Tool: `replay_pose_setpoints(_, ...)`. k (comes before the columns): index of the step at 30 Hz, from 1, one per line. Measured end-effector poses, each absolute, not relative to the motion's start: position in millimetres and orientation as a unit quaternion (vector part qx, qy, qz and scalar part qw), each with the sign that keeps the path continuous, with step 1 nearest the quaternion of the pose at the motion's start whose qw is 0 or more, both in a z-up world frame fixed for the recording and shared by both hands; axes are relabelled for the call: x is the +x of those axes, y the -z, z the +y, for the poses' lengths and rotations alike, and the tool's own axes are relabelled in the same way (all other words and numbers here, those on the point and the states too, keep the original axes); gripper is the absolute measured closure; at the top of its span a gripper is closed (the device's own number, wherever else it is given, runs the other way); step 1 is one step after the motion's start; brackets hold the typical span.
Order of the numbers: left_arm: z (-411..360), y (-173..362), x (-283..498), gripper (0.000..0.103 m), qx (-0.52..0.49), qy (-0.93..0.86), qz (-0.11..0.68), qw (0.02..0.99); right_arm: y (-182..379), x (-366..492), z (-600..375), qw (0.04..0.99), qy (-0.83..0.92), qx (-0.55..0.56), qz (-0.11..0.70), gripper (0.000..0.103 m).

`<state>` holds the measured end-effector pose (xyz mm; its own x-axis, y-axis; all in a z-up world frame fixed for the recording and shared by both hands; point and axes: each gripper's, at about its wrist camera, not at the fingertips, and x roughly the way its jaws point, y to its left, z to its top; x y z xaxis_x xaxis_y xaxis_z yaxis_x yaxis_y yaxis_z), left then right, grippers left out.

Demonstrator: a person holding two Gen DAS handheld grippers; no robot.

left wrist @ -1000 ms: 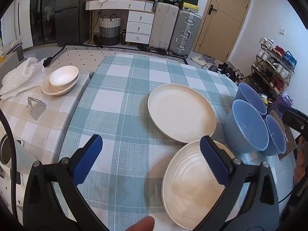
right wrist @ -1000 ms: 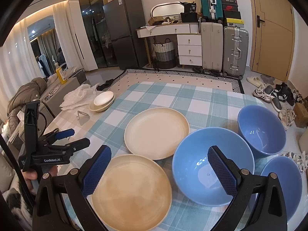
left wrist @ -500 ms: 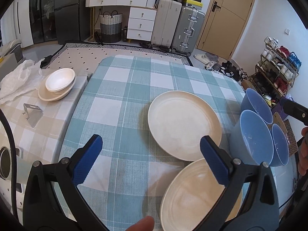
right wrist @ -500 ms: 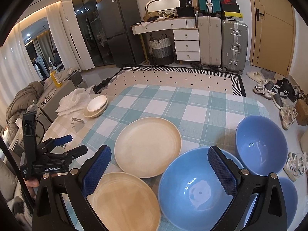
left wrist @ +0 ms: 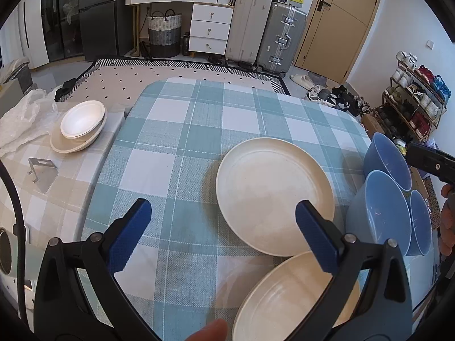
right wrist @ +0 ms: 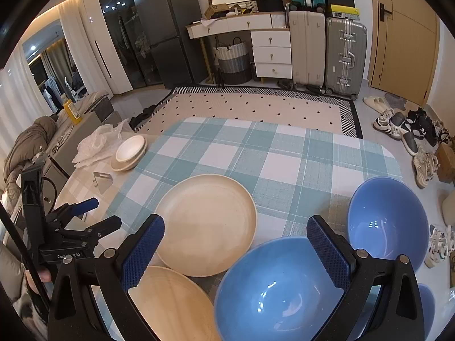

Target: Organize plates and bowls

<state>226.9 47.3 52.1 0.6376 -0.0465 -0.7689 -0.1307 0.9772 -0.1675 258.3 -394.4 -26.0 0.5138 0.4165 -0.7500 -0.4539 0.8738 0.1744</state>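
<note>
Two cream plates lie on the checked tablecloth: the far plate [left wrist: 273, 199] [right wrist: 207, 221] and the near plate [left wrist: 284, 298] [right wrist: 167, 304], their rims overlapping. Three blue bowls stand to their right: a large bowl [right wrist: 273, 292] [left wrist: 381, 221], a second bowl [right wrist: 389, 218] [left wrist: 386, 164] and a third bowl [right wrist: 426, 307] [left wrist: 421, 221]. My left gripper [left wrist: 221, 224] [right wrist: 103, 213] hovers open above the cloth, left of the plates. My right gripper [right wrist: 236, 241] [left wrist: 429, 164] is open above the large bowl's far rim, holding nothing.
A stack of small white bowls [left wrist: 81, 126] [right wrist: 129, 152] sits on a beige side table to the left, beside a crumpled plastic bag [right wrist: 93, 142] and a metal bracket [left wrist: 42, 170]. Suitcases, drawers and shoes stand beyond the table's far edge.
Both grippers have moved forward over the table, so plates and bowls sit lower and larger in both views. Both stay open; no dish has moved.
</note>
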Motion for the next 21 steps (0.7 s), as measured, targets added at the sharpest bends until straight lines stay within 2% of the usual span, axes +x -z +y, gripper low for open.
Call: replay_pose_setpoints(21,54,6,284,0.002,-0.119,-0.032,0.472,0.873,103,322,-356,0.820,-0.253,-0.065,0.509,0.001)
